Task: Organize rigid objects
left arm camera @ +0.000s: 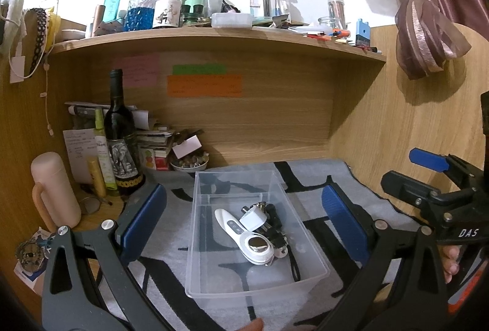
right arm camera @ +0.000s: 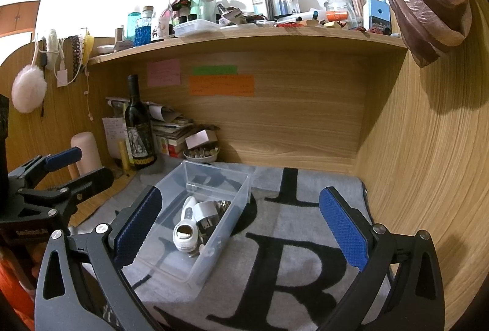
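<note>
A clear plastic box (left arm camera: 201, 242) stands on the grey mat with black letters (left arm camera: 308, 178). In it lie a white handheld device with a metal disc (left arm camera: 244, 234), a white plug adapter (left arm camera: 253, 218) and dark metal pieces (left arm camera: 276, 231). My left gripper (left arm camera: 244, 218) is open and empty, its blue pads either side of the box. My right gripper (right arm camera: 241, 227) is open and empty, over the mat to the right of the box (right arm camera: 235, 190). The device (right arm camera: 185, 231) and the adapter (right arm camera: 205, 210) show there too. The right gripper also shows in the left wrist view (left arm camera: 428, 175).
A wine bottle (left arm camera: 119, 135), a pink flask (left arm camera: 55, 190), yellow tubes, stacked papers and a small bowl (left arm camera: 189, 163) crowd the back left corner. A cluttered shelf (left arm camera: 214, 37) runs overhead. Wooden walls close the back and right. A curtain (left arm camera: 428, 25) hangs at the right.
</note>
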